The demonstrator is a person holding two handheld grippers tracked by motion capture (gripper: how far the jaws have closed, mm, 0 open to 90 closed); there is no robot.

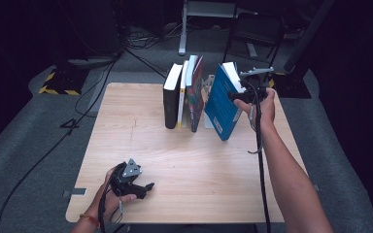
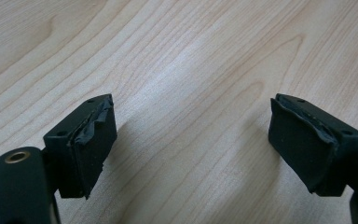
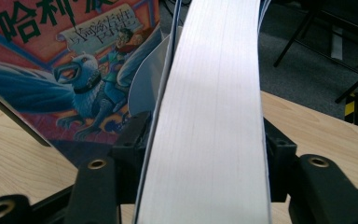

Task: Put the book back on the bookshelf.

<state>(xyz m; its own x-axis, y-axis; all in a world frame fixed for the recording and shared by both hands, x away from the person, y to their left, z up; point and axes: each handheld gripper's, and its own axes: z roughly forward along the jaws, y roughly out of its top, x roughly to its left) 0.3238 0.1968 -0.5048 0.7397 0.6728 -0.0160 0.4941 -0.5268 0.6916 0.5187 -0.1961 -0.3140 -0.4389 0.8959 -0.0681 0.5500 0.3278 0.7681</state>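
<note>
A thick blue book stands tilted on the wooden table, just right of a row of upright books. My right gripper holds it near the top. In the right gripper view both jaws lie against the covers of the blue book, one on each side of its white page block. My left gripper rests low at the front left of the table. Its black pads stand wide apart over bare wood with nothing between them.
The row holds a black book, a thin white one and a colourful illustrated one, whose cover shows close at the left. A white bookend stands between the row and the blue book. Chair legs and cables lie beyond the far edge.
</note>
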